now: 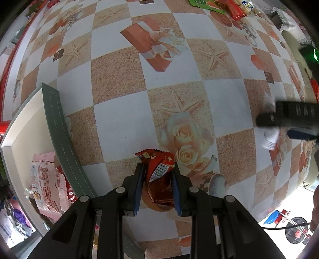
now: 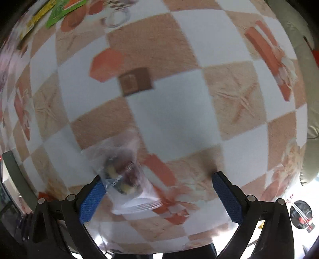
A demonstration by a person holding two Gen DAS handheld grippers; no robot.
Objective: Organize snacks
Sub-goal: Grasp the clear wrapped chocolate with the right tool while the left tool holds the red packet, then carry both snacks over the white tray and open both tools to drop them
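My left gripper (image 1: pixel 158 169) is shut on a red snack packet (image 1: pixel 159 175) with a barcode, held above the patterned tablecloth. To its left is a grey-rimmed box (image 1: pixel 57 131) holding a pink snack bag (image 1: pixel 46 179) and a red packet (image 1: pixel 69 191). My right gripper (image 2: pixel 157 183) is open; a clear packet of small round snacks (image 2: pixel 123 175) lies blurred by its left finger, not held. The right gripper also shows in the left wrist view (image 1: pixel 287 117) at the far right.
More snacks, a green packet (image 1: pixel 207 5) and a red bar (image 1: pixel 234 10), lie at the table's far edge. The green packet also shows in the right wrist view (image 2: pixel 63 10). The table's right edge drops to the floor.
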